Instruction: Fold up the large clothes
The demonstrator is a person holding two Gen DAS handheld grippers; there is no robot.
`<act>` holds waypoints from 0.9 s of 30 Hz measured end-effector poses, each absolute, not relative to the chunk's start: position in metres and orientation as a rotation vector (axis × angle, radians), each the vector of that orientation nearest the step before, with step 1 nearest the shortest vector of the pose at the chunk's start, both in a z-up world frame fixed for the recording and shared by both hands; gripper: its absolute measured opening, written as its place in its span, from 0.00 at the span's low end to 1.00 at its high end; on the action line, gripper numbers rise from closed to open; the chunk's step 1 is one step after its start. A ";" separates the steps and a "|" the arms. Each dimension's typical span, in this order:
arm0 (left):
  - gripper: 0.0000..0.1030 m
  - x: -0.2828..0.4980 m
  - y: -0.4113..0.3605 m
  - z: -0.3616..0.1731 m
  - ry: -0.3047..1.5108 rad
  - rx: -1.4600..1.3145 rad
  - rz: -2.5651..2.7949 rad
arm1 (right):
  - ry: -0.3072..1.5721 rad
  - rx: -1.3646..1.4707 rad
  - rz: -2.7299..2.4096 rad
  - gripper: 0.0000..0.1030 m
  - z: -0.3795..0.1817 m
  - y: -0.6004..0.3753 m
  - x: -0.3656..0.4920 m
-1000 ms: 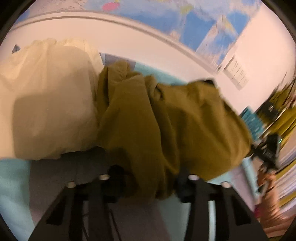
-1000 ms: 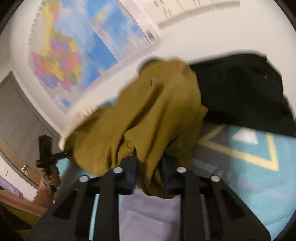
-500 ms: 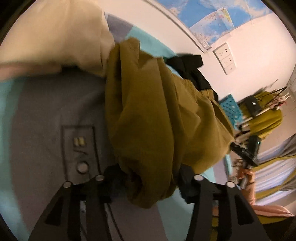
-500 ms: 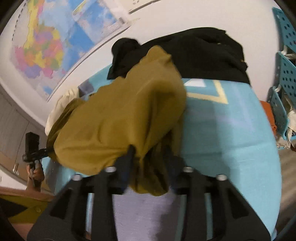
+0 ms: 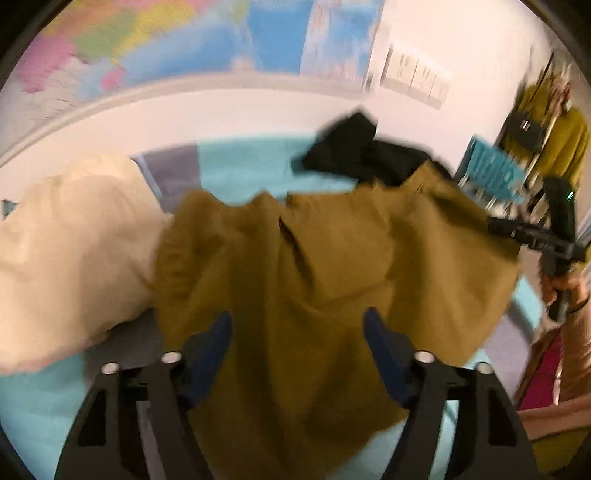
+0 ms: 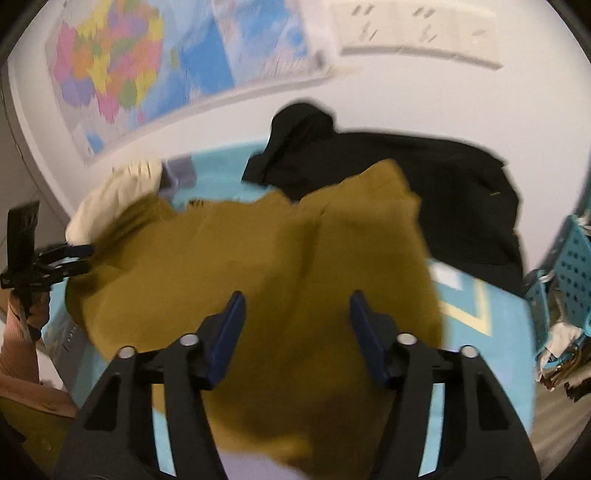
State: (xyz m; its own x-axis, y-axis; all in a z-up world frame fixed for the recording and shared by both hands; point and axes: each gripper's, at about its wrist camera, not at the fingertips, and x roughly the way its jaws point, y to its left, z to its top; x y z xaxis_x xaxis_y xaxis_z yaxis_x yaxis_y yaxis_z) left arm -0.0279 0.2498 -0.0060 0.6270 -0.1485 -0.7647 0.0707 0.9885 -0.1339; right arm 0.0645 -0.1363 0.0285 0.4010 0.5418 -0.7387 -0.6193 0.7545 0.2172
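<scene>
While both frames are smeared by motion, we can see our left gripper (image 5: 297, 328) with its 2 blue-padded fingers (image 5: 207, 350) spread wide, nothing pinched between them. Our right gripper (image 6: 295, 314) stands the same way, its 2 blue pads (image 6: 229, 325) well apart and empty.

We hold both tools pointing forward and slightly down over the crumpled olive-brown cloth garment (image 5: 325, 280), which lies loose in a heap directly ahead of and beneath each pair of fingers. In the left wrist view our right hand (image 5: 561, 291) grips its black tool at the far right edge of the garment; in the right wrist view our left hand (image 6: 26, 306) grips its tool at the garment's far left edge.

Left of the left gripper a cream fabric bundle (image 5: 70, 251) rests against the olive garment. Beyond the garment, ahead of both grippers, lies a black garment (image 6: 424, 192), partly overlapped by the olive one.

Everything sits on a turquoise mat with grey and pale-yellow patterning (image 6: 480, 314). Behind it rises a white wall carrying a colourful map poster (image 6: 122, 66) and a white strip of wall sockets (image 6: 417, 33). To the right of the right gripper stands a teal perforated plastic basket (image 6: 569, 266).
</scene>
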 end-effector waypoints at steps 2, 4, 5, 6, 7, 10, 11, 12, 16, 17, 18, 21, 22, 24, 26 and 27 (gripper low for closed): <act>0.49 -0.007 0.247 -0.023 0.960 -0.089 -0.098 | 0.923 -0.154 0.696 0.37 0.014 -0.120 0.072; 0.43 0.008 0.249 -0.030 0.977 -0.096 -0.073 | 0.934 -0.185 0.668 0.15 0.004 -0.112 0.080; 0.35 0.010 0.251 -0.029 0.973 -0.105 -0.068 | 0.938 -0.184 0.654 0.07 0.001 -0.111 0.084; 0.27 0.014 0.253 -0.027 0.967 -0.117 -0.062 | 0.941 -0.170 0.656 0.03 0.000 -0.111 0.089; 0.05 0.016 0.258 -0.026 0.964 -0.124 -0.042 | 0.935 -0.146 0.664 0.02 0.002 -0.113 0.091; 0.02 0.024 0.278 -0.020 0.946 -0.214 -0.011 | 0.855 -0.095 0.657 0.02 0.023 -0.119 0.092; 0.02 0.025 0.285 -0.016 0.931 -0.246 -0.002 | 0.823 -0.040 0.665 0.02 0.033 -0.126 0.093; 0.02 0.024 0.288 -0.013 0.917 -0.264 -0.013 | 0.799 0.000 0.670 0.02 0.039 -0.130 0.094; 0.05 0.022 0.285 -0.006 0.886 -0.237 -0.014 | 0.815 -0.005 0.656 0.02 0.033 -0.124 0.103; 0.10 0.022 0.282 -0.007 0.892 -0.214 -0.003 | 0.847 -0.024 0.651 0.02 0.025 -0.121 0.106; 0.12 0.021 0.280 -0.009 0.902 -0.202 -0.009 | 0.883 -0.036 0.641 0.02 0.015 -0.118 0.110; 0.16 0.024 0.277 -0.016 0.940 -0.169 -0.020 | 0.923 -0.039 0.642 0.02 0.003 -0.117 0.114; 0.15 0.025 0.276 -0.018 0.946 -0.162 -0.012 | 0.923 -0.030 0.645 0.02 0.004 -0.119 0.114; 0.03 0.031 0.279 -0.022 0.964 -0.173 0.016 | 0.900 -0.019 0.630 0.02 0.010 -0.121 0.114; 0.03 0.034 0.284 -0.021 0.957 -0.200 0.030 | 0.854 -0.025 0.624 0.02 0.021 -0.123 0.112; 0.03 0.034 0.285 -0.018 0.947 -0.202 0.044 | 0.851 -0.026 0.621 0.02 0.021 -0.122 0.112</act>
State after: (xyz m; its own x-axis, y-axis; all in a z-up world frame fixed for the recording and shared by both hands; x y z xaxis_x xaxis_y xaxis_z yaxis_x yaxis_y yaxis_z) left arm 0.0345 0.2853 -0.0184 0.5846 -0.0512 -0.8097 -0.1253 0.9803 -0.1525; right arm 0.1121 -0.1219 0.0210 0.4945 0.5021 -0.7094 -0.5220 0.8242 0.2194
